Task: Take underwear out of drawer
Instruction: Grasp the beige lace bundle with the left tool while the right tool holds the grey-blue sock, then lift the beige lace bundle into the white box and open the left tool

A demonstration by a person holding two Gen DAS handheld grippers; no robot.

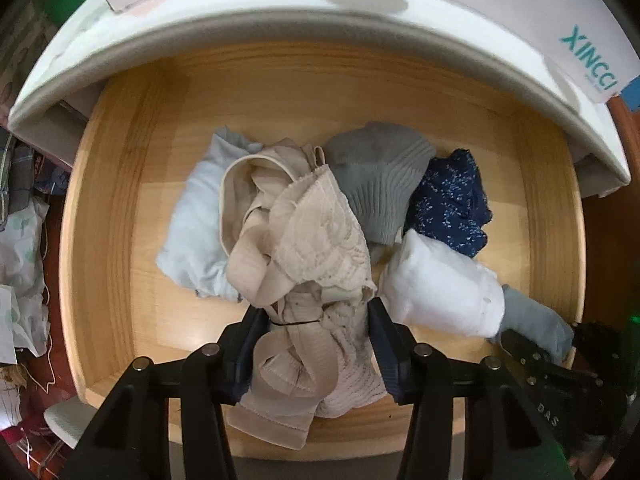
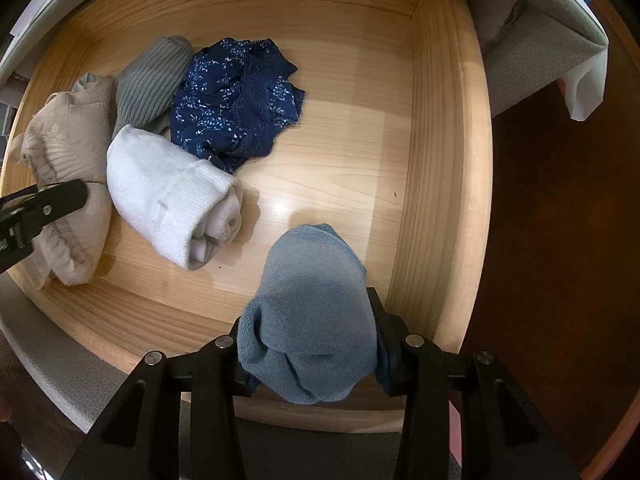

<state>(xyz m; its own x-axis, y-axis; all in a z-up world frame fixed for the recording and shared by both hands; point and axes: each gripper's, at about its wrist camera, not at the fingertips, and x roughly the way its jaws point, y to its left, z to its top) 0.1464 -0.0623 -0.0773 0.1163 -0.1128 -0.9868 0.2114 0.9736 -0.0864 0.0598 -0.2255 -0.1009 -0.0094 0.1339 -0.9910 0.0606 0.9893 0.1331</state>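
Two items gripped, none yet clear of the wooden drawer: our left gripper seemingly pinches beige lace underwear; our right gripper clamps a blue sock. Navy floral underwear remains, far centre.

"XINCCI" printed in teal | on white box, upper right | "DAS" embossed | on right gripper body, lower right

Crumpled beige lace underwear atop clothes in open wooden drawer
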